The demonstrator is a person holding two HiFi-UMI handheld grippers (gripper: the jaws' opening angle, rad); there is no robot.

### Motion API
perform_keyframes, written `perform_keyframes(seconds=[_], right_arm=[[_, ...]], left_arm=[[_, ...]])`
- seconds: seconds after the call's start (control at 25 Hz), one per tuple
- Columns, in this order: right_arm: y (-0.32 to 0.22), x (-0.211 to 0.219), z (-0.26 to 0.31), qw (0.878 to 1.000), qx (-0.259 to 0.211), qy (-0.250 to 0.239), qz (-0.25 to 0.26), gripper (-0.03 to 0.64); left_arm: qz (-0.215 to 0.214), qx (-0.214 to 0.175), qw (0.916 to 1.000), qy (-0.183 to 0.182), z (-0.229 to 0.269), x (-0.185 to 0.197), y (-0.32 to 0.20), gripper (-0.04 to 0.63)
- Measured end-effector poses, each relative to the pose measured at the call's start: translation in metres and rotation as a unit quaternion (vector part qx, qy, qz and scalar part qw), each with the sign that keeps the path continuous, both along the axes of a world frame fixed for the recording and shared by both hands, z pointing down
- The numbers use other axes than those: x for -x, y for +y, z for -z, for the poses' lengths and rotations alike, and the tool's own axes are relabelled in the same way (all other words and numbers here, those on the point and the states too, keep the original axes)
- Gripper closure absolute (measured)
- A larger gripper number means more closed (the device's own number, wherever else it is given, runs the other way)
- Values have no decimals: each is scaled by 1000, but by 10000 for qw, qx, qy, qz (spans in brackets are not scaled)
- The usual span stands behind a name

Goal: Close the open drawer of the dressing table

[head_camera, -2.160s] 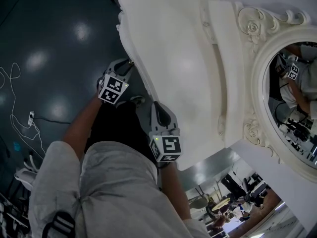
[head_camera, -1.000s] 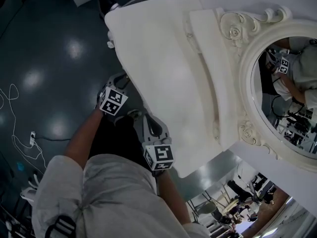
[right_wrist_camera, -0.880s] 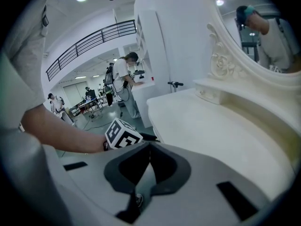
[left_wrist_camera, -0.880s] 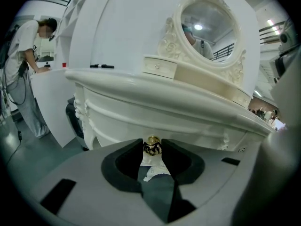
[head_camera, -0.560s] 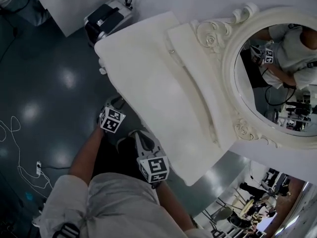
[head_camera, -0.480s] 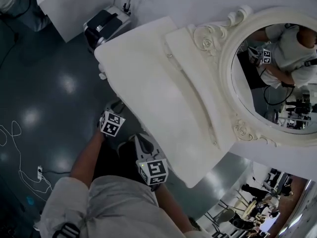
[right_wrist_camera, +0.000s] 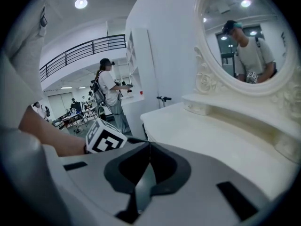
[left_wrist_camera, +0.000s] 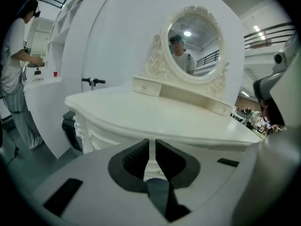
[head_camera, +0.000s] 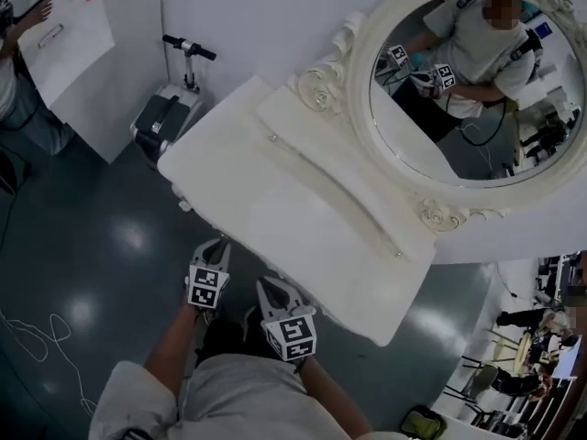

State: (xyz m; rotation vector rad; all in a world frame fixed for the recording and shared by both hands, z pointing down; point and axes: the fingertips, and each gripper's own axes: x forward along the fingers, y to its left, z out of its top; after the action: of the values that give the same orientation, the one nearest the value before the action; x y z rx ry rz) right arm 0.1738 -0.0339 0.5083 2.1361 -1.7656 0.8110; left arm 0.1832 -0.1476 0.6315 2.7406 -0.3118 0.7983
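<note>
Here, listed left to right as the head view lays it out.

- Person (head_camera: 14, 53) at a white counter (head_camera: 69, 30): far upper left corner, well apart from the work.
- Loose cable (head_camera: 32, 333) on the dark glossy floor (head_camera: 92, 236): a wide bare stretch of floor lies between it and the grippers.
- Folded scooter (head_camera: 165, 108): parked by the wall, just beside the table's left end.
- Left gripper (head_camera: 218, 246): held low before the table's front edge. Its jaws are closing, with a narrow slit between the pads and nothing in it. The table's carved front shows through the slit.
- Right gripper (head_camera: 271, 288): just beside the left one, at the same edge. Its jaws are together and hold nothing.
- Dressing table (head_camera: 303, 214): white, with a bare top. The curved, overhanging front edge runs diagonally from upper left to lower right. More open floor lies past its right corner.
- Drawer: in the front under that overhang, just beyond both grippers. Whether it sits fully home cannot be told.
- Oval mirror (head_camera: 459, 81): in a carved frame, on a raised shelf (head_camera: 330, 186) at the table's rear, against the white wall.
</note>
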Motion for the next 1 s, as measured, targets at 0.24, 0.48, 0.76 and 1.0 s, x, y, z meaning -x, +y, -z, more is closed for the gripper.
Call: perform_keyframes(seconds=[0.24, 0.48, 0.76, 1.0], right_arm=[[20, -4, 28, 9985, -223, 313, -393, 601], [33, -32, 88, 9810, -993, 1147, -1212, 601], [71, -33, 129, 9621, -1220, 1786, -1661, 601], [96, -36, 158, 9485, -1311, 2140, -1932, 601]], left_arm=[[-479, -188, 9962, 698, 82, -5, 62, 579], [-809, -499, 9856, 1397, 165, -23, 85, 588], [-1246, -499, 9725, 1904, 221, -32, 123, 588], [-1320, -457, 9683, 2069, 252, -28, 146, 588]])
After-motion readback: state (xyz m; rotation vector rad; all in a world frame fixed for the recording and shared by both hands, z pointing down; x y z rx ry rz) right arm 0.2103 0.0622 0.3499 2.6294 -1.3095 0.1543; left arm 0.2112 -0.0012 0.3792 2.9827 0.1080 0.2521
